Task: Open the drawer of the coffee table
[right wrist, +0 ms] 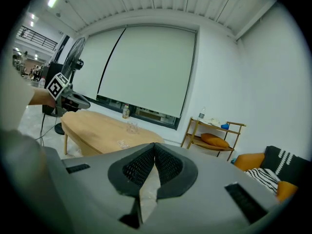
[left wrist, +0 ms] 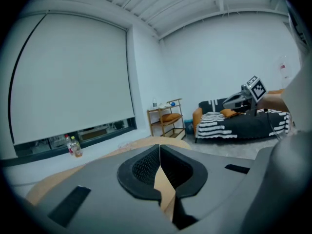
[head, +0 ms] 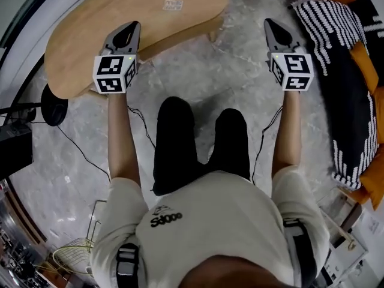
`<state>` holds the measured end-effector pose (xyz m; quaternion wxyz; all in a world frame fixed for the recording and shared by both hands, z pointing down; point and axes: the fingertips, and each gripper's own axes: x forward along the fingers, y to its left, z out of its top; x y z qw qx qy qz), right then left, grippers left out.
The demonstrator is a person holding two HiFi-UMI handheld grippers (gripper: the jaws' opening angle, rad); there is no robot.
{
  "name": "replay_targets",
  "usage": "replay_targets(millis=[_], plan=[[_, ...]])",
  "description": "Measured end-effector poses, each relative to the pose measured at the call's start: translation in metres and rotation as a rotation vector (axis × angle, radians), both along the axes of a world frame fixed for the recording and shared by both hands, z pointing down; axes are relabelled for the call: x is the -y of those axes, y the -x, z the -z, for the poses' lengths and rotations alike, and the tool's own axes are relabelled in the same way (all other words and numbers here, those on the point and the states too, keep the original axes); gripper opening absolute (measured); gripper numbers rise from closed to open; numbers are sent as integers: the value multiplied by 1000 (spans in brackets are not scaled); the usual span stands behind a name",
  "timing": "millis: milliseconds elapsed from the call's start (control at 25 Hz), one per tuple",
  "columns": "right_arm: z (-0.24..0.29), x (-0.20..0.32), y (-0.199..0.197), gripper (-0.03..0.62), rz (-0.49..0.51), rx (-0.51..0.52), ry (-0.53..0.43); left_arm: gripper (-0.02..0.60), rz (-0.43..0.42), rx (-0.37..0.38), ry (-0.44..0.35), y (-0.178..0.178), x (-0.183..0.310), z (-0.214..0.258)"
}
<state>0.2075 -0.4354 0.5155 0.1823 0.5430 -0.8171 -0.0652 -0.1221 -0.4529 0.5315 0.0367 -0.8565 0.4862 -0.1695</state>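
Two sets of tongs, each squeezed fully together with nothing between the pads, are held out at arm's length by a person in a pale shirt and black trousers. The left tongs [head: 130, 29] hover over the near edge of the kidney-shaped wooden counter [head: 108, 23], the coffee table named in the task, left of its middle. Whether they touch the wood cannot be told. The right tongs [head: 271, 24] hang over pale stone-look floor [head: 240, 65], off the counter's right end and between it and an orange sofa [head: 366, 65] draped in a black-and-white striped throw [head: 324, 35]. Both point forward and only slightly down.

On the counter top lie a small white label [head: 173, 5] and, toward the far edge, a clear glass [right wrist: 131, 127]. A bottle [right wrist: 126, 111] stands on the window ledge behind it. A wooden shelf rack [right wrist: 214, 133] stands against the far wall, and a fan's round black base [head: 54, 104] sits on the floor off the counter's left end, with cables trailing nearby.

The drawer itself shows in no view: the counter's near side is seen only from above, and no front panel or handle can be made out. By the look of it the job has not begun, with nothing gripped and nothing pulled out. Left to do, on this evidence: find the drawer front under the counter's edge, part one pair of tongs, take the handle or lip, and draw it out.
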Motion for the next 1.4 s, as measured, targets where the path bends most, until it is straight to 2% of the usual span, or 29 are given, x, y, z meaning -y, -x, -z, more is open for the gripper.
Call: replay_targets(millis=[200,360,720,800,920,1040,1160,1400], plan=[[-81,3,-2,6,-12,25,-41,20,-24,-41,-58,6,-1,-72],[-126,-2,10,6,22,34,-41,20,-24,-38,-84,11,-17,-113],[-179,3,24,8,98,45,36,20,14,-38,6,19,-48,-167],[-186,8,26,8,110,50,43,21,22,-58,29,21,-49,-179],[-198,15,31,54,130,53,66,23,27,-89,58,24,-49,-194],[-214,21,42,114,158,60,94,58,30,-89,81,27,-50,-210],[-234,31,48,161,182,58,130,87,71,-87,93,34,-48,-225],[-271,59,50,187,220,37,213,153,177,-95,111,56,-33,-254]])
